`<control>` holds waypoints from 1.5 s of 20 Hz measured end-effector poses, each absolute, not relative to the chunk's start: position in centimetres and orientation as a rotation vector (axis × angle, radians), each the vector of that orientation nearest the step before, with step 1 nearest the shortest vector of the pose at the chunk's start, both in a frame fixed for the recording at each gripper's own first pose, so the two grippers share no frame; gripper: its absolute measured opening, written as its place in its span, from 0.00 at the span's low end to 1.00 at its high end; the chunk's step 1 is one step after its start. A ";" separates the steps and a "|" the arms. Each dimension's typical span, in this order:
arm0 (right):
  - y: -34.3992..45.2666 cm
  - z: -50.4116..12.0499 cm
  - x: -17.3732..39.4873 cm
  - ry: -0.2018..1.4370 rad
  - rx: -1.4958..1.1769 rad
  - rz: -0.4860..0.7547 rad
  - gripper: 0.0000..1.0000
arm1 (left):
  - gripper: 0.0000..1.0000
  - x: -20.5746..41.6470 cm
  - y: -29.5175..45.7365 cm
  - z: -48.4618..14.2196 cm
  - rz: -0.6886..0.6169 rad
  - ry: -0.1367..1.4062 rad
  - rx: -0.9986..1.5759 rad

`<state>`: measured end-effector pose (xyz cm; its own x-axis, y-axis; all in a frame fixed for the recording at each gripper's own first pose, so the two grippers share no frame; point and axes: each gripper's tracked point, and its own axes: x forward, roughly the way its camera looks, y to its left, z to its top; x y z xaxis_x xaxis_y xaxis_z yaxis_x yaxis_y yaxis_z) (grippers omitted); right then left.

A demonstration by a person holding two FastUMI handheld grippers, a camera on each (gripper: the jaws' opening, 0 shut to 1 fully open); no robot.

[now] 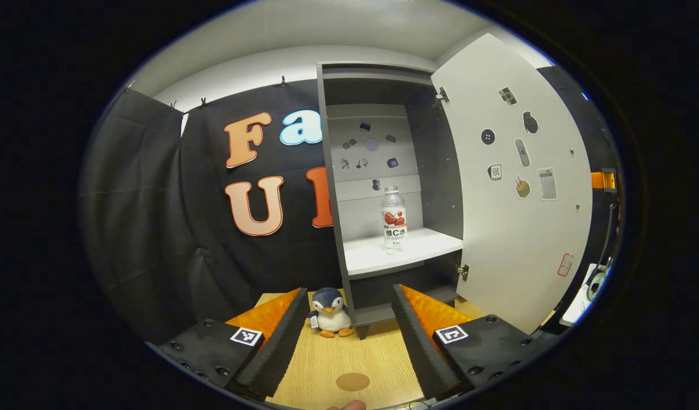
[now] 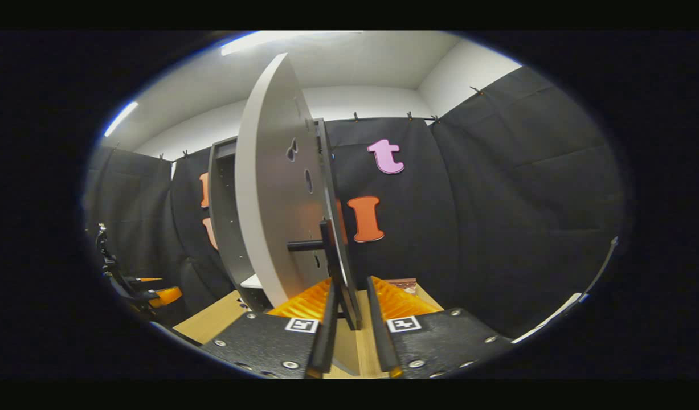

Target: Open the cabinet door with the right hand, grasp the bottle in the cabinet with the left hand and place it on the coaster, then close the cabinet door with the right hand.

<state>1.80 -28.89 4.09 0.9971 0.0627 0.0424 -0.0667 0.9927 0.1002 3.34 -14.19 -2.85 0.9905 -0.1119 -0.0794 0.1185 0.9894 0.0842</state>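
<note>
Bottle (image 1: pixel 393 220): clear plastic, red-white label, upright on white shelf (image 1: pixel 406 250) inside cabinet (image 1: pixel 349 171), near shelf front, untouched.
Cabinet door (image 1: pixel 514 182): swung wide open to the right, stickers on inner face; black handle (image 2: pixel 309 245) on outer face.
Coaster (image 1: pixel 352 381): round, brown, flat on wood worktop (image 1: pixel 338 353), bare, between left tongs' fingers in left gripper view.
Left tongs (image 1: pixel 349 336): jaws wide apart, holding nothing, low over worktop, aimed at cabinet.
Right tongs (image 2: pixel 349 319): jaws narrow, door's edge between the fingers; contact w/ both pads can't be told.
Penguin plush (image 1: pixel 330 312): on worktop, beside cabinet base.
</note>
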 end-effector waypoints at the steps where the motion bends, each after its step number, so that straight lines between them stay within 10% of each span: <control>1: -29.1 4.0 1.7 -0.034 0.110 0.060 0.42 | 0.94 3.4 -14.4 -2.8 -0.114 0.073 0.090; 2: -29.2 4.0 1.6 -0.038 0.113 0.053 0.58 | 0.95 3.4 -14.4 -2.7 -0.115 0.071 0.090; 30: -17.1 5.2 -9.3 -0.082 -0.026 0.009 0.80 | 0.95 18.8 -22.5 -0.8 -0.191 -0.003 0.048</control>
